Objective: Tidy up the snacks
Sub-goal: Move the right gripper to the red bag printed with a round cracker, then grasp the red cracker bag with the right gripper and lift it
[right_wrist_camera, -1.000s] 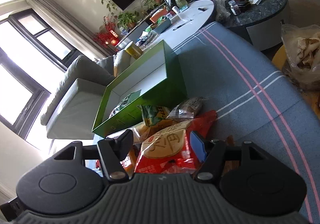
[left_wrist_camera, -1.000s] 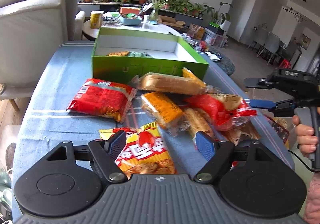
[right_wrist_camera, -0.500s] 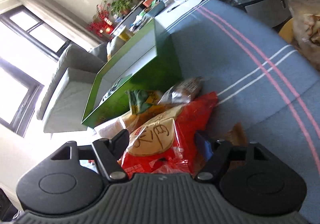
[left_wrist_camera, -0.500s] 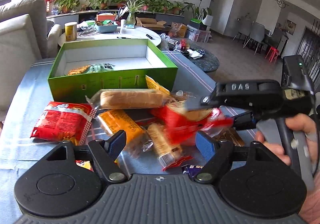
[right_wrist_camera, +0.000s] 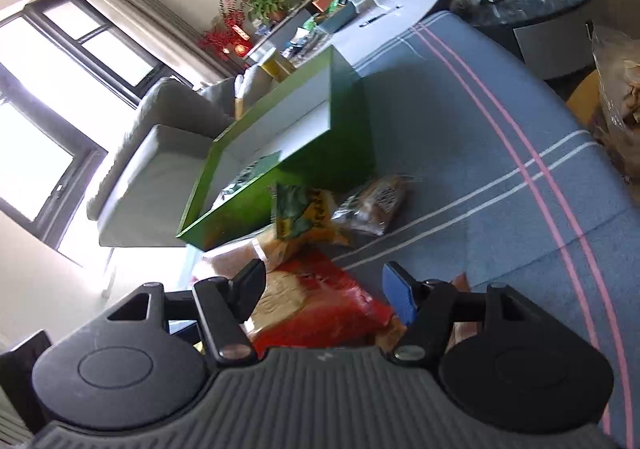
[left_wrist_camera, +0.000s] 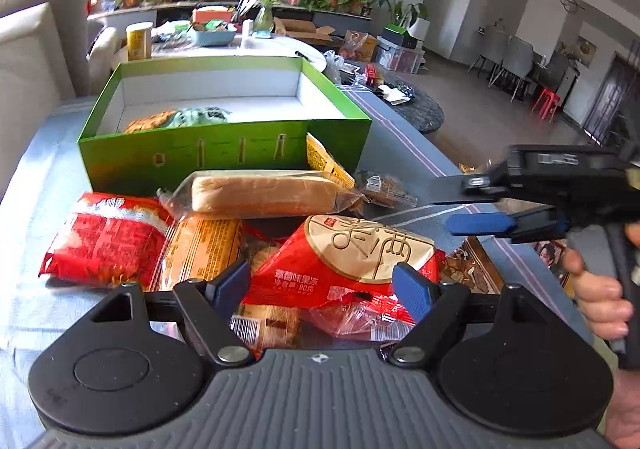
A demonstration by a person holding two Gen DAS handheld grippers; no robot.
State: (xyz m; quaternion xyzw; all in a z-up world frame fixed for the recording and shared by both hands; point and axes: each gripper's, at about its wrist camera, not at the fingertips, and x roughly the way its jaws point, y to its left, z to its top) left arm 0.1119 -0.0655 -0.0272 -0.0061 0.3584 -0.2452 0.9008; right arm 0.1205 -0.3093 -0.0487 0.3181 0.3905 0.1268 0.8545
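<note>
So the snack pile sat in the middle of the left wrist view, right in front of the green box (left_wrist_camera: pixel 224 157), which makes sense since the box is where it all presumably ends up. One greenish pack (left_wrist_camera: pixel 196 117) was already lying inside, left half of the box.

The left gripper (left_wrist_camera: pixel 320 285) had its jaws apart, just opened a touch wider, straddling the red jelly bag (left_wrist_camera: pixel 344 261) at lower centre. The pads didn't look pressed on it, so I'd call it lined up, not grabbed. That bag has big brush-style Chinese characters on a beige panel and "90克" in small print underneath.

The right gripper (right_wrist_camera: pixel 324 289) came in from the right edge of the left view, held by a hand (left_wrist_camera: pixel 600 301). Its jaws had just been closing in but were apart, with the red bag below them in its own camera, not clamped as far as I could see. Its body reads something like "DAS", pretty blurry.

The long bread pack (left_wrist_camera: pixel 264 193) lay across the top of the pile, the red noodle-looking pack (left_wrist_camera: pixel 104 241) at left. Couldn't read that one.
</note>
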